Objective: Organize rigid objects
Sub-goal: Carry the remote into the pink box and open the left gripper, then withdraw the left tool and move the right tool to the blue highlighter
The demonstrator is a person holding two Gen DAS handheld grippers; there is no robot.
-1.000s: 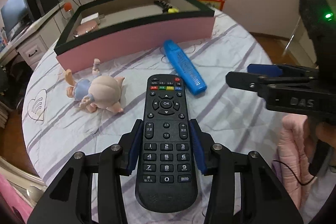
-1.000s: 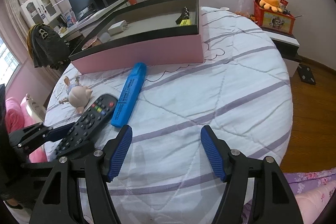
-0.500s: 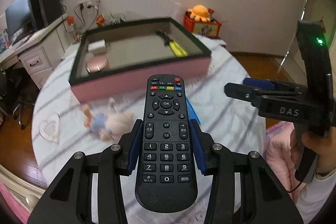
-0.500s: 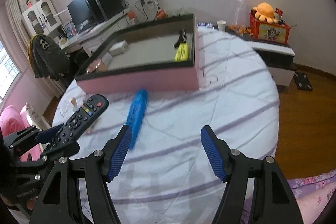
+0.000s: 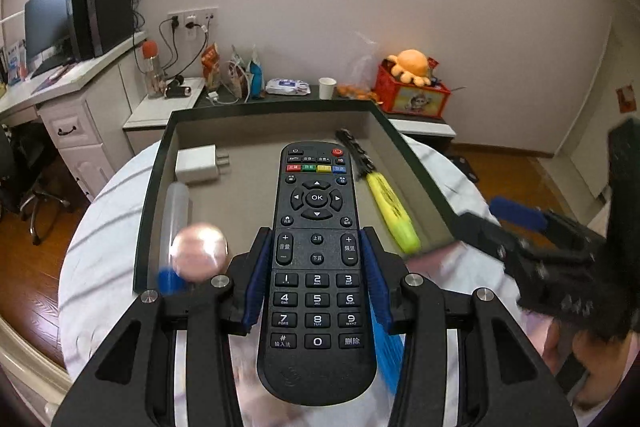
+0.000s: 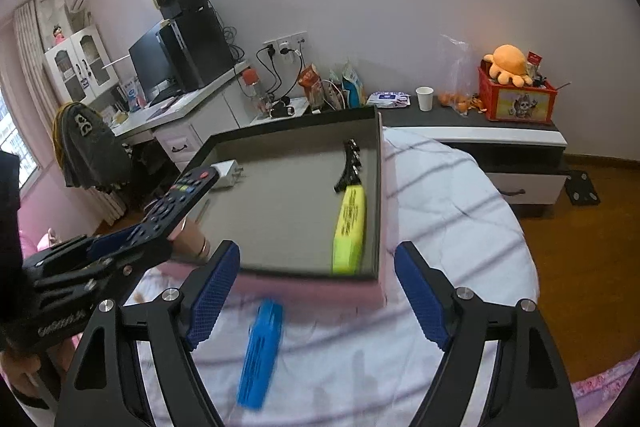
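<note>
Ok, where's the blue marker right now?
In the right wrist view the blue marker lies on the bed, outside the pink box, just in front of its near wall, between the open right gripper's fingers.

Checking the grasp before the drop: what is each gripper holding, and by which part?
The left gripper clamps the black remote by its long side edges near mid-length. The right gripper is open, holding nothing.

So the round table [image 6: 460, 195] has a white cover with purple stripes. Sitting on it ahead of the right gripper [image 6: 316, 291] is a pink-sided tray [image 6: 312, 287] (black rim), and a blue marker [image 6: 260, 351] lies just below its fingers, near the tray's front wall.
</note>
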